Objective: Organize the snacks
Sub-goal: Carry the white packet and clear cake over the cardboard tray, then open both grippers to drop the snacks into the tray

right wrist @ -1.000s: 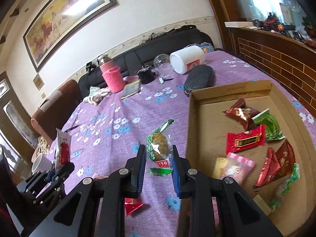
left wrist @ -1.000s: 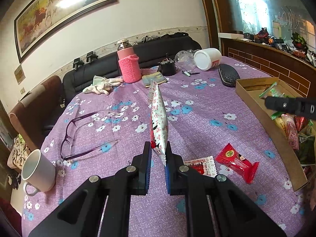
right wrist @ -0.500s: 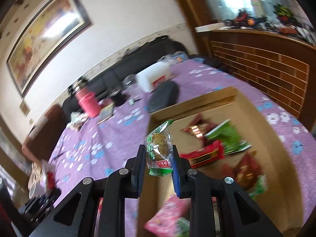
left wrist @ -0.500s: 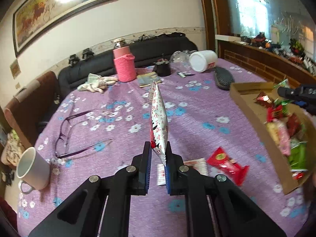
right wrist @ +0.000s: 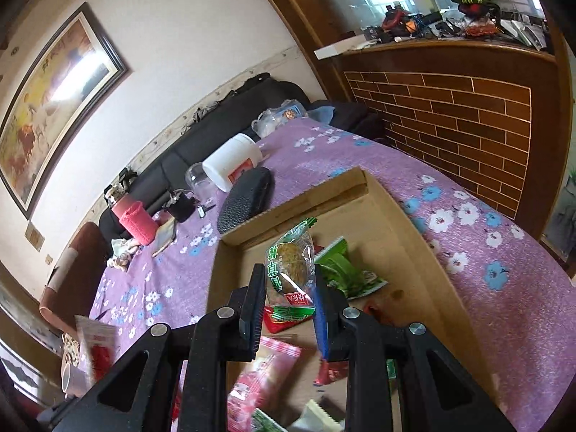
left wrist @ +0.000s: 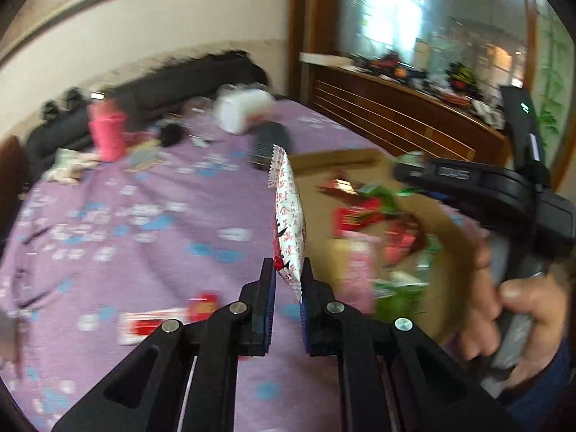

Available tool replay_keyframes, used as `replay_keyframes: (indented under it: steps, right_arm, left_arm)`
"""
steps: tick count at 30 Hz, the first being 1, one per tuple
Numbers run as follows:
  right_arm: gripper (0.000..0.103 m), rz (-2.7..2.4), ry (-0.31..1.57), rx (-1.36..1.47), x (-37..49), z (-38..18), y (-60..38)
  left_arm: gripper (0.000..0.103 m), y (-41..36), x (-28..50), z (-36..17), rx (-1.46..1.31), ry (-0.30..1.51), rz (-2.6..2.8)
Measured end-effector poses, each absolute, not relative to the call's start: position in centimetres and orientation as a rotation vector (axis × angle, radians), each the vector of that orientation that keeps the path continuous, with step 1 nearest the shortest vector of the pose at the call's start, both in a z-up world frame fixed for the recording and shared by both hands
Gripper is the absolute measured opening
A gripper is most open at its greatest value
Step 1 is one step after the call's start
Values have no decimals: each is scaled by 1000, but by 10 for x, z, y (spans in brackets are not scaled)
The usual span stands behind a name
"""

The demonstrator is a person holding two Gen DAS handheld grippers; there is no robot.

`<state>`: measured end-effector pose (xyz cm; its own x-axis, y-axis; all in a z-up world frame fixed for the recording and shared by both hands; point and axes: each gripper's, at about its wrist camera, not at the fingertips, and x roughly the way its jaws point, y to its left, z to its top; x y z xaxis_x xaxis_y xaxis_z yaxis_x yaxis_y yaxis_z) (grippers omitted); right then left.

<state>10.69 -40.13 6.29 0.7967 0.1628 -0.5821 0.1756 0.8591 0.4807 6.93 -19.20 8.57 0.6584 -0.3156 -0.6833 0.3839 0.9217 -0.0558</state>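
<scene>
My left gripper (left wrist: 288, 280) is shut on a white snack packet with red print (left wrist: 289, 223), held upright at the left edge of the cardboard box (left wrist: 360, 160). My right gripper (right wrist: 288, 288) is shut on a clear green-edged cake packet (right wrist: 291, 270) and holds it above the box (right wrist: 414, 237), which holds several red, green and pink snacks. In the left wrist view the right gripper (left wrist: 417, 176) hangs over the box with a hand on its handle. Two red packets (left wrist: 169, 316) lie on the purple cloth.
A black case (right wrist: 244, 201), a white jar on its side (right wrist: 230, 165), a pink bottle (right wrist: 135, 219) and a small black object (right wrist: 180, 205) stand behind the box. A white mug (right wrist: 70, 378) is at the left edge. A brick-pattern partition (right wrist: 450, 115) borders the table's right.
Both grippers have swung right toward the box. The right one now holds its green packet over the box's inside; the left one has brought the white packet to the box's left edge.
</scene>
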Motion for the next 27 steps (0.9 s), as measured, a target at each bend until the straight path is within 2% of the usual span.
replay_keyframes:
  steps: [8,22,24,26,27]
  right_arm:
    - [25,44,824,606,118,34,-410]
    - [27,3,827,539,117,36,-398]
    - [27,-9,821,532,116,38,-399]
    - [31,-19,811,532,115,41,-400]
    - [37,-25,806,535,114,42,-401]
  left_arm:
    - [11,-246,69,40,126,839,-524]
    - [11,-250,61,37,190,771,-508]
    - [13,-252,57,39,201,756,-511]
    - [19,-253,55,40,207,745,-512]
    - [24,-254,54,41,206,740,-513]
